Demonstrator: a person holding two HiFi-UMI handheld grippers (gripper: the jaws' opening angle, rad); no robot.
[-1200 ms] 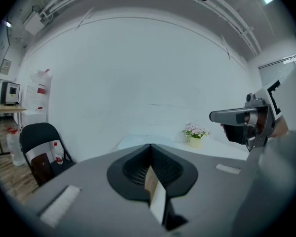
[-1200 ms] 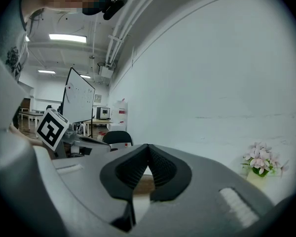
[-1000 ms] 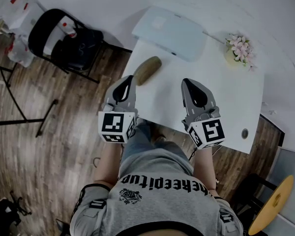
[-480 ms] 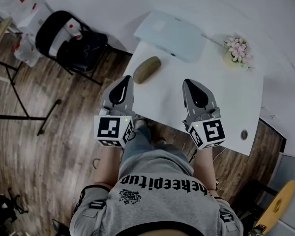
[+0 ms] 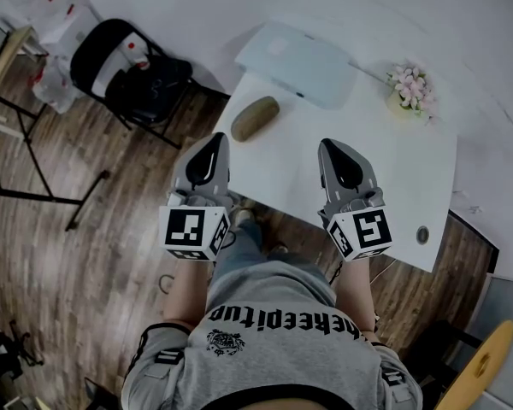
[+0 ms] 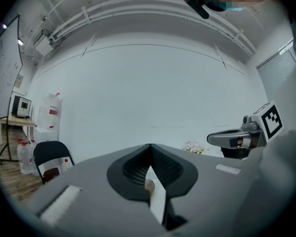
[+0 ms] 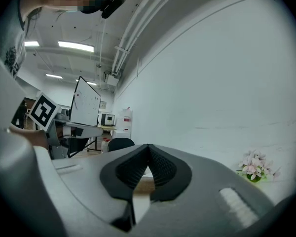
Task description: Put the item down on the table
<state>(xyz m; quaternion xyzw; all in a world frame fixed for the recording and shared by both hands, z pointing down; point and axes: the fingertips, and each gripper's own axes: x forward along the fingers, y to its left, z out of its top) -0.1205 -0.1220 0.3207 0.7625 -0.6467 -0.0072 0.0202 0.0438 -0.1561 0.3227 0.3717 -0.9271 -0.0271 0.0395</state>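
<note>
Brown oblong item (image 5: 255, 118) lies on the white table (image 5: 393, 178), apart from both grippers.
Left gripper (image 5: 216, 138) is at the table's near-left corner and right gripper (image 5: 328, 145) is over the table, both with jaws together and empty. Pale tray (image 5: 297, 62) and flower pot (image 5: 410, 88) sit on the far side; black chair (image 5: 132, 71) stands on the wood floor (image 5: 68, 272).

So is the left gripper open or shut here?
Shut, empty. The left gripper has its jaw tips meeting in its own view, nothing between them. The brown item lies on the table, apart.

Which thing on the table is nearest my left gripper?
The brown oblong item, lying near the table's left edge just ahead of the left gripper. The pale flat case and the potted flowers sit farther back and to the right.
</note>
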